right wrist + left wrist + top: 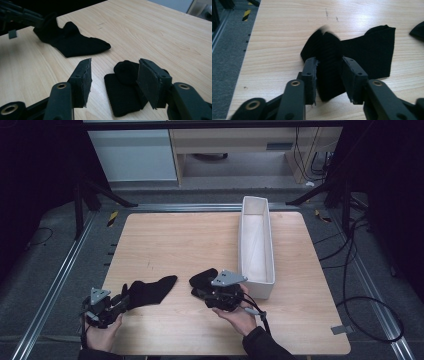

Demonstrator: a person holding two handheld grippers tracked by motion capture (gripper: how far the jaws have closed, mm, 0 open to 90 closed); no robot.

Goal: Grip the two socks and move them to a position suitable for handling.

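On the pale wooden table (pixel 200 240), the long white fabric bin (pixel 256 245) stands along the right side. Left of the bin lie a flat black sock (pixel 150 291) and a folded black sock (pixel 202 279). The left gripper (pixel 329 75) has its jaws part open with the flat sock's cuff between them, while the right gripper (pixel 113 83) stands open over the folded sock, gripping nothing.

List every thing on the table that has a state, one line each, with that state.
Left black fabric sock: lying flat, cuff end between the left gripper jaws.
Right black fabric sock: folded, on the table.
Long white fabric bin: upright, looks empty.
Left gripper: partly open around the cuff.
Right gripper: open over the folded sock.
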